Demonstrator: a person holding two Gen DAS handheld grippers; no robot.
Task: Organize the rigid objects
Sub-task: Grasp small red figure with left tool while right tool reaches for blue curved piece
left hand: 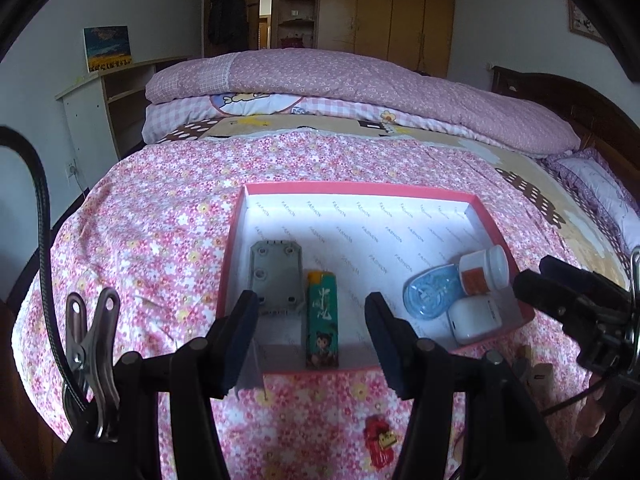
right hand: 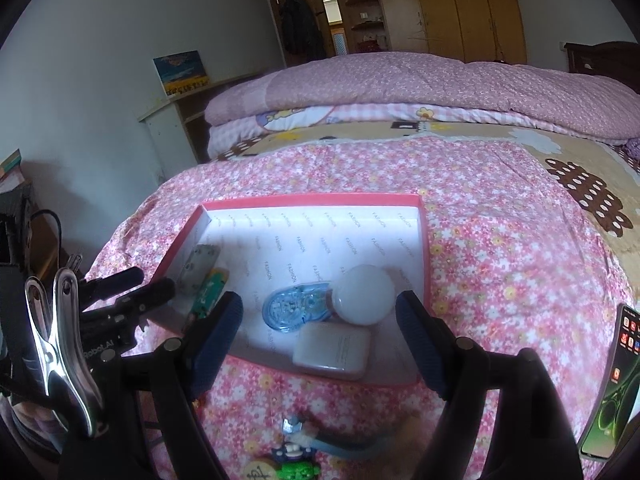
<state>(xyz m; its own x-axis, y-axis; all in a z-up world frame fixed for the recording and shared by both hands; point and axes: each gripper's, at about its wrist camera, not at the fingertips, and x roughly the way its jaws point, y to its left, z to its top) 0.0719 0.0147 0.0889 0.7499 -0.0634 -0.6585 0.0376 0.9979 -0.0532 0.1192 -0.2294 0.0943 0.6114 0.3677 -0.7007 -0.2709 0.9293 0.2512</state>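
A shallow box with a pink rim (left hand: 360, 189) (right hand: 312, 200) lies on the flowered bedspread. On its left side lie a grey plastic part (left hand: 276, 276) (right hand: 200, 264) and a green lighter (left hand: 322, 316) (right hand: 208, 292). At its right are a blue tape dispenser (left hand: 430, 290) (right hand: 292, 308), a white bottle (left hand: 482, 270) (right hand: 364, 294) and a small white case (left hand: 474, 318) (right hand: 332, 350). My left gripper (left hand: 314, 336) (right hand: 154, 282) hovers open over the box's near left edge, holding nothing. My right gripper (right hand: 320, 336) (left hand: 534, 276) hovers open by the near right corner, also holding nothing.
A red charm (left hand: 378, 440) lies on the bedspread in front of the box. In the right wrist view, small toy figures (right hand: 296, 452) with a blue strap (right hand: 340, 444) lie near the bottom edge. A phone (right hand: 616, 384) stands at the right. Folded quilts (left hand: 360, 92) lie behind the box.
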